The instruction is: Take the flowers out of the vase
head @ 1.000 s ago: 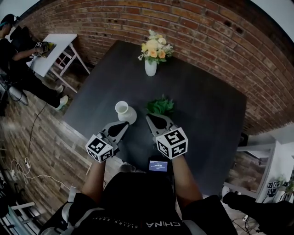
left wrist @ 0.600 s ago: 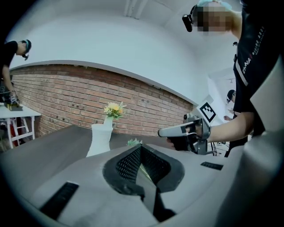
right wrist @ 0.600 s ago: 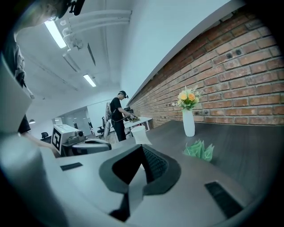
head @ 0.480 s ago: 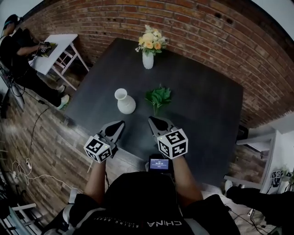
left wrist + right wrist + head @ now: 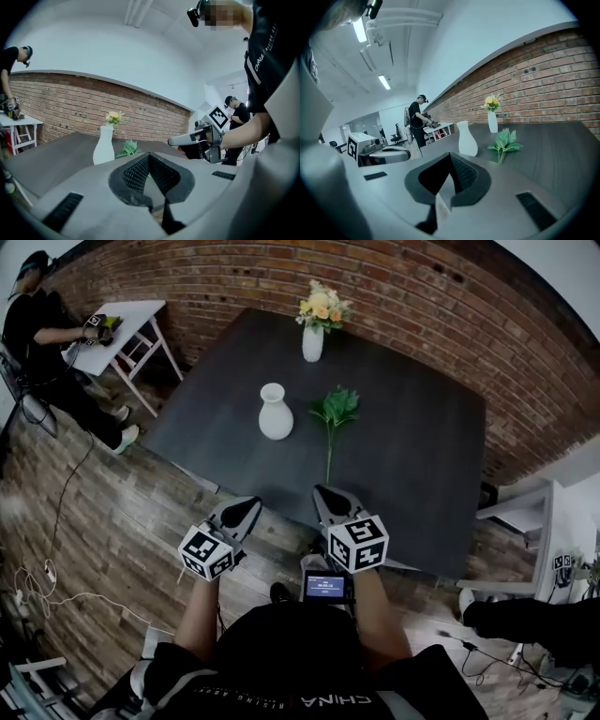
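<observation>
An empty white vase stands on the dark table. Beside it lies a green leafy sprig, its stem pointing at the near edge. A second white vase holding yellow flowers stands at the far edge. My left gripper and right gripper hang side by side off the near edge, over the floor, both shut with nothing in them. The left gripper view shows the shut left gripper, the vase and the sprig. The right gripper faces the vase and sprig.
A brick wall runs behind the table. A person works at a small white table at the far left. Cables lie on the wooden floor, and white shelving stands at the right.
Both grippers have drawn back from over the table to beyond its near edge. The vase and the sprig stay where they were, farther from the jaws now.
</observation>
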{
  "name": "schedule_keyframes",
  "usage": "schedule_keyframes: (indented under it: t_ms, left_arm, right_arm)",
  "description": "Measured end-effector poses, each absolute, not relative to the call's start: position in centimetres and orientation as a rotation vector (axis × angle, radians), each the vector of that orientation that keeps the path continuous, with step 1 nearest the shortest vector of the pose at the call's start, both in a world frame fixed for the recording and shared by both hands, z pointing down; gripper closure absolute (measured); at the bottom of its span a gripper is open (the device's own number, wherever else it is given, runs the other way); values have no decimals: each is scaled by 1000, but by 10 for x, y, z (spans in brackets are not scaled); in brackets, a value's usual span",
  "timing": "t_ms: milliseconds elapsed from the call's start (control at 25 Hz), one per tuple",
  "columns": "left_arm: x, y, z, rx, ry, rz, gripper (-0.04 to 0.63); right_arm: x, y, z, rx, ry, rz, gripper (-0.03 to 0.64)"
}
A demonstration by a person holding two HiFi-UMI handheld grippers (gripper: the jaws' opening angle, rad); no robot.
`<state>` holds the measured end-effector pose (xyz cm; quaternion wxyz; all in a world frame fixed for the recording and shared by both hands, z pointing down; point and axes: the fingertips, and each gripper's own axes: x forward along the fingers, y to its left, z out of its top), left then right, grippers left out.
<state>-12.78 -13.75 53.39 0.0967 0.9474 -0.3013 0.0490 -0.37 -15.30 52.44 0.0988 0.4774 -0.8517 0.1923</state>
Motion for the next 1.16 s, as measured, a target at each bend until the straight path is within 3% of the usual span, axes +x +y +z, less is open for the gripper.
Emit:
schedule_keyframes:
  t_ms: [320, 1160]
  left_arm:
    - [-134, -86, 536, 2812, -860, 136, 592]
    - [-87, -67, 524, 2823, -927, 195, 592]
  right_arm:
    - [-4, -90, 526, 1474, -2469, 598, 611]
    - [45, -73, 512, 1470, -2521, 592, 611]
